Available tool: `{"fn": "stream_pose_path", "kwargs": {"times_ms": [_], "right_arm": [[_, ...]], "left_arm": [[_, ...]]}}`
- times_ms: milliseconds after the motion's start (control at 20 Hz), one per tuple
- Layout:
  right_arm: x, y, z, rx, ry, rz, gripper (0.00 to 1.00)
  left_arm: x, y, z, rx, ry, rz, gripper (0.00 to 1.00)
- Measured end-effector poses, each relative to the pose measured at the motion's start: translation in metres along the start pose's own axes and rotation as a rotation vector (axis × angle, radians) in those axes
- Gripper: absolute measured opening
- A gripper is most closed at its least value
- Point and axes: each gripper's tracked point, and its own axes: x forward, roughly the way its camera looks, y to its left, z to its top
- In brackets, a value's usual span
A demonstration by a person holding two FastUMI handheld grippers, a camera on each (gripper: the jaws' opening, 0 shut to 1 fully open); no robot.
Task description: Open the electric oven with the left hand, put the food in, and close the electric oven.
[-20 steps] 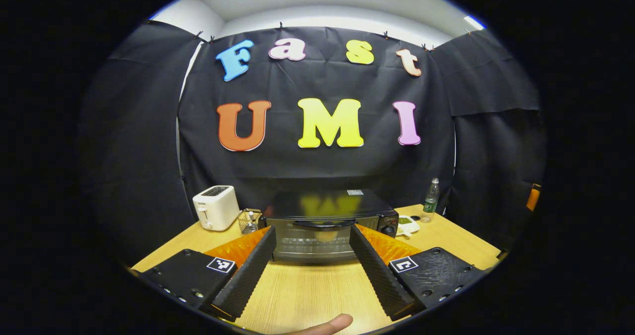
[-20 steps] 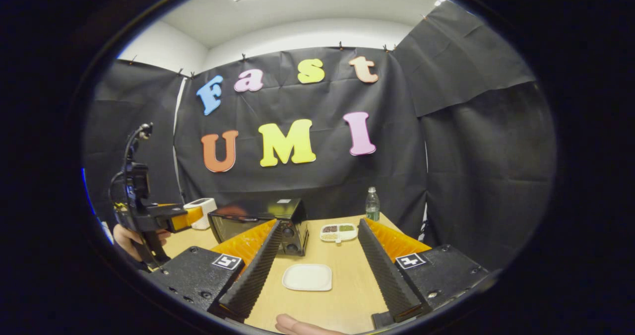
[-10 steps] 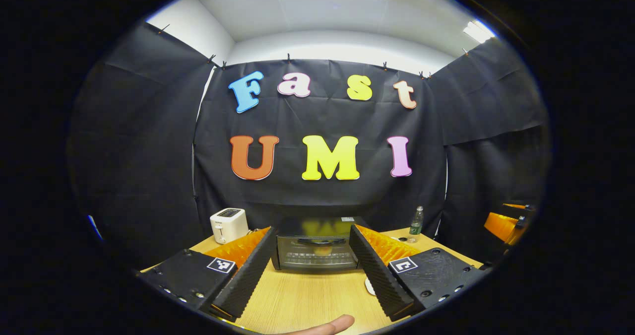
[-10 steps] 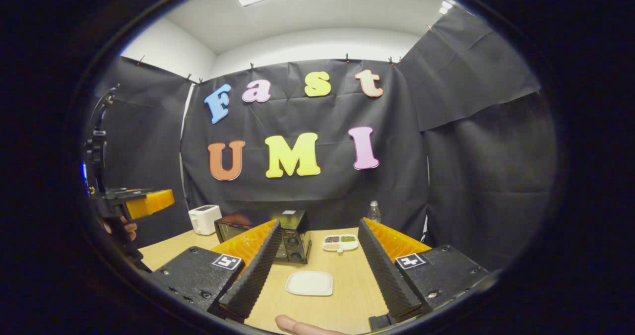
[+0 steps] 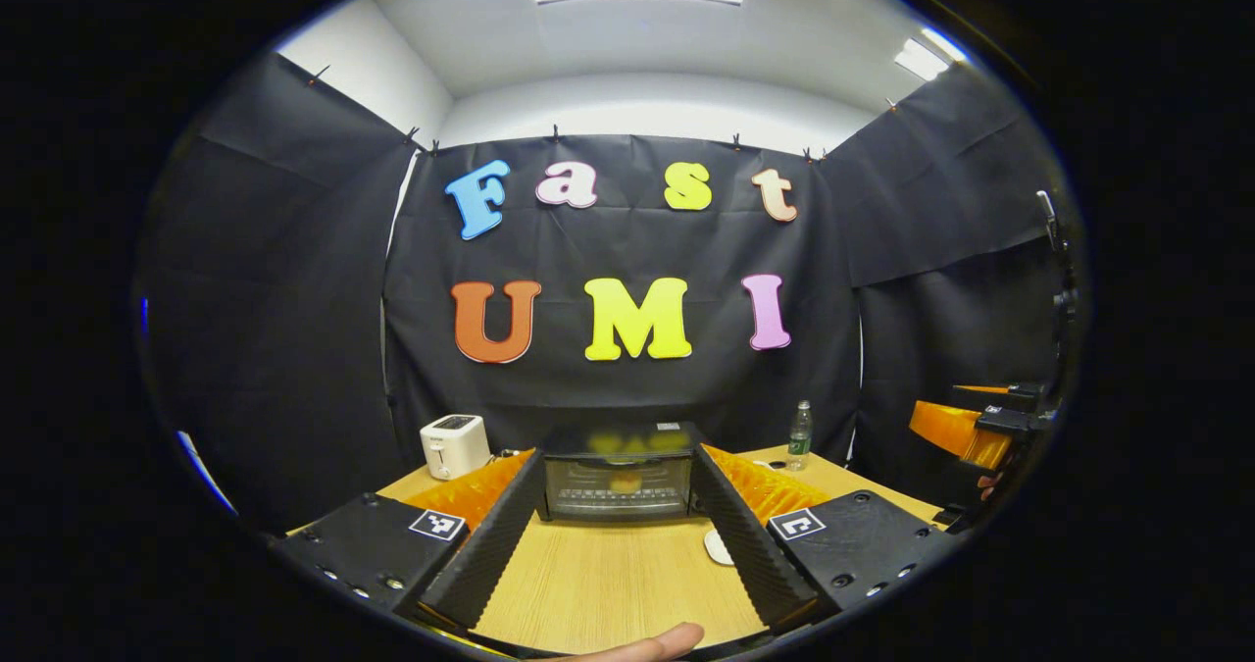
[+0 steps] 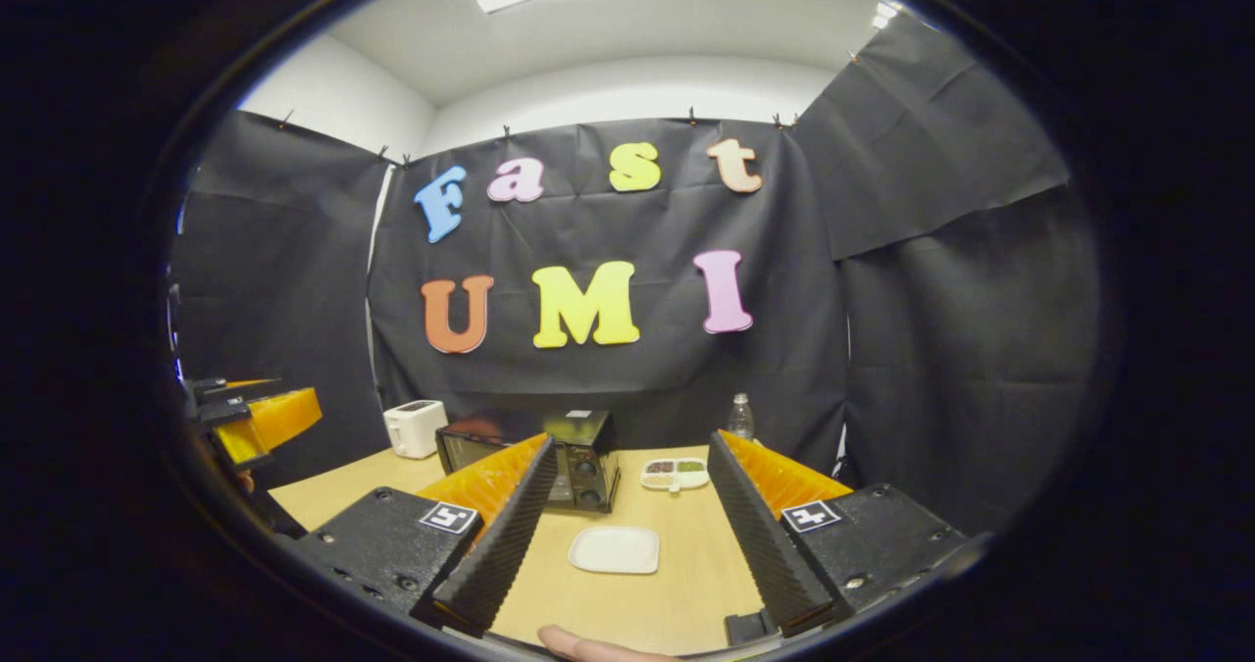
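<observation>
The black electric oven [image 5: 613, 490] stands at the back of the wooden table with its glass door shut; a pale yellowish lump [image 5: 625, 483] shows behind the glass. My left gripper [image 5: 616, 461] is open, well back from the oven and facing it, with nothing between its fingers. In the right gripper view the oven [image 6: 578, 466] sits left of centre, and a bare white plate [image 6: 615, 549] lies on the table ahead of my open right gripper [image 6: 631, 441]. The left gripper [image 6: 260, 417] hangs at that view's far left; the right gripper [image 5: 966, 427] hangs at the left gripper view's far right.
A white toaster [image 5: 454, 445] stands left of the oven. A clear water bottle [image 5: 800, 434] and a white divided dish [image 6: 675, 474] with several fillings sit to its right. The wooden table [image 5: 608, 584] stretches between me and the oven.
Both grippers have drawn back and risen, so the oven looks smaller and farther off. Each gripper now shows at the edge of the other's view. The oven door stays shut.
</observation>
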Motion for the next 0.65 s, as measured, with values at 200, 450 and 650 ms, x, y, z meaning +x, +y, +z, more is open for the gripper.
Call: {"fn": "stream_pose_path", "kwargs": {"times_ms": [200, 450, 650], "right_arm": [[-0.008, -0.007, 0.006, -0.015, -0.023, -0.024, 0.96], [-0.005, -0.006, -0.002, 0.002, 0.001, -0.025, 0.96], [-0.001, -0.012, -0.009, 0.018, 0.027, -0.033, 0.96]], "left_arm": [[-0.008, 0.005, 0.009, 0.019, -0.029, 0.006, 0.96], [-0.013, 0.005, 0.010, 0.027, -0.032, -0.002, 0.97], [-0.013, 0.008, 0.005, 0.012, -0.006, 0.002, 0.89]]}}
